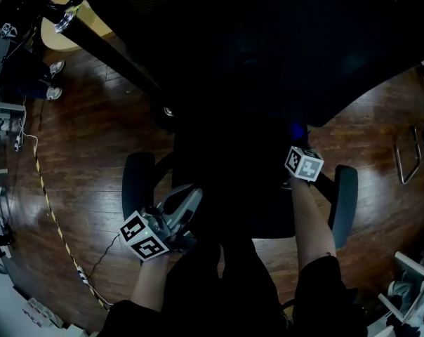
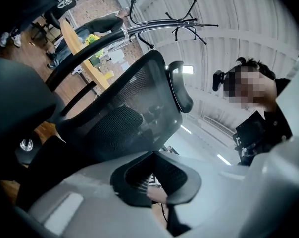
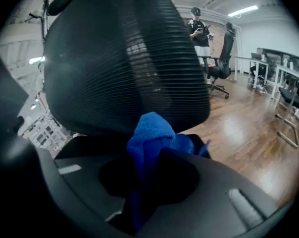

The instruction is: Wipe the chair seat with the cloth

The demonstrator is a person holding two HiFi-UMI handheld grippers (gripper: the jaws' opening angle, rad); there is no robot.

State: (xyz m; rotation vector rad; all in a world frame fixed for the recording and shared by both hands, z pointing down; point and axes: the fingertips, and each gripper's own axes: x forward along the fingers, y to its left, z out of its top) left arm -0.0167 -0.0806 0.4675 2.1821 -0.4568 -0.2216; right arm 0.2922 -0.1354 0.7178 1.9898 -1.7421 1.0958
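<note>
Office chair from above and along both grippers. The right gripper [image 1: 298, 146] is closed on the blue cloth [image 3: 154, 133]. A bunched fold stands up past the jaw tips and the rest hangs down between them. In the head view only a small blue patch of the cloth [image 1: 296, 129] shows. It lies at the rear right of the chair seat [image 1: 233, 195], just below the mesh backrest [image 1: 268, 48]. In the right gripper view that backrest [image 3: 124, 58] fills the field directly behind the cloth. The seat is too dark for contact between cloth and seat to be confirmed.

The left gripper [image 1: 187, 201] is held over the front left of the seat, beside the left armrest [image 1: 137, 182]. Its jaws are drawn together at the tips with nothing between them. Its own view looks up past the backrest [image 2: 134, 108] toward the ceiling.

Progress, as judged from this arrangement:
- **Done:** the cloth is picked up and gripped, and it is placed at the back edge of the seat.
- **Not readable:** no streak, damp mark or cleaned area can be made out on the dark surface, so the share already wiped cannot be told.
- **Left, in all likelihood:** the centre, the front and the left side of the seat, since the cloth sits at one rear corner.

The right armrest [image 1: 345, 203] and the wooden floor [image 1: 93, 146] are not involved.
</note>
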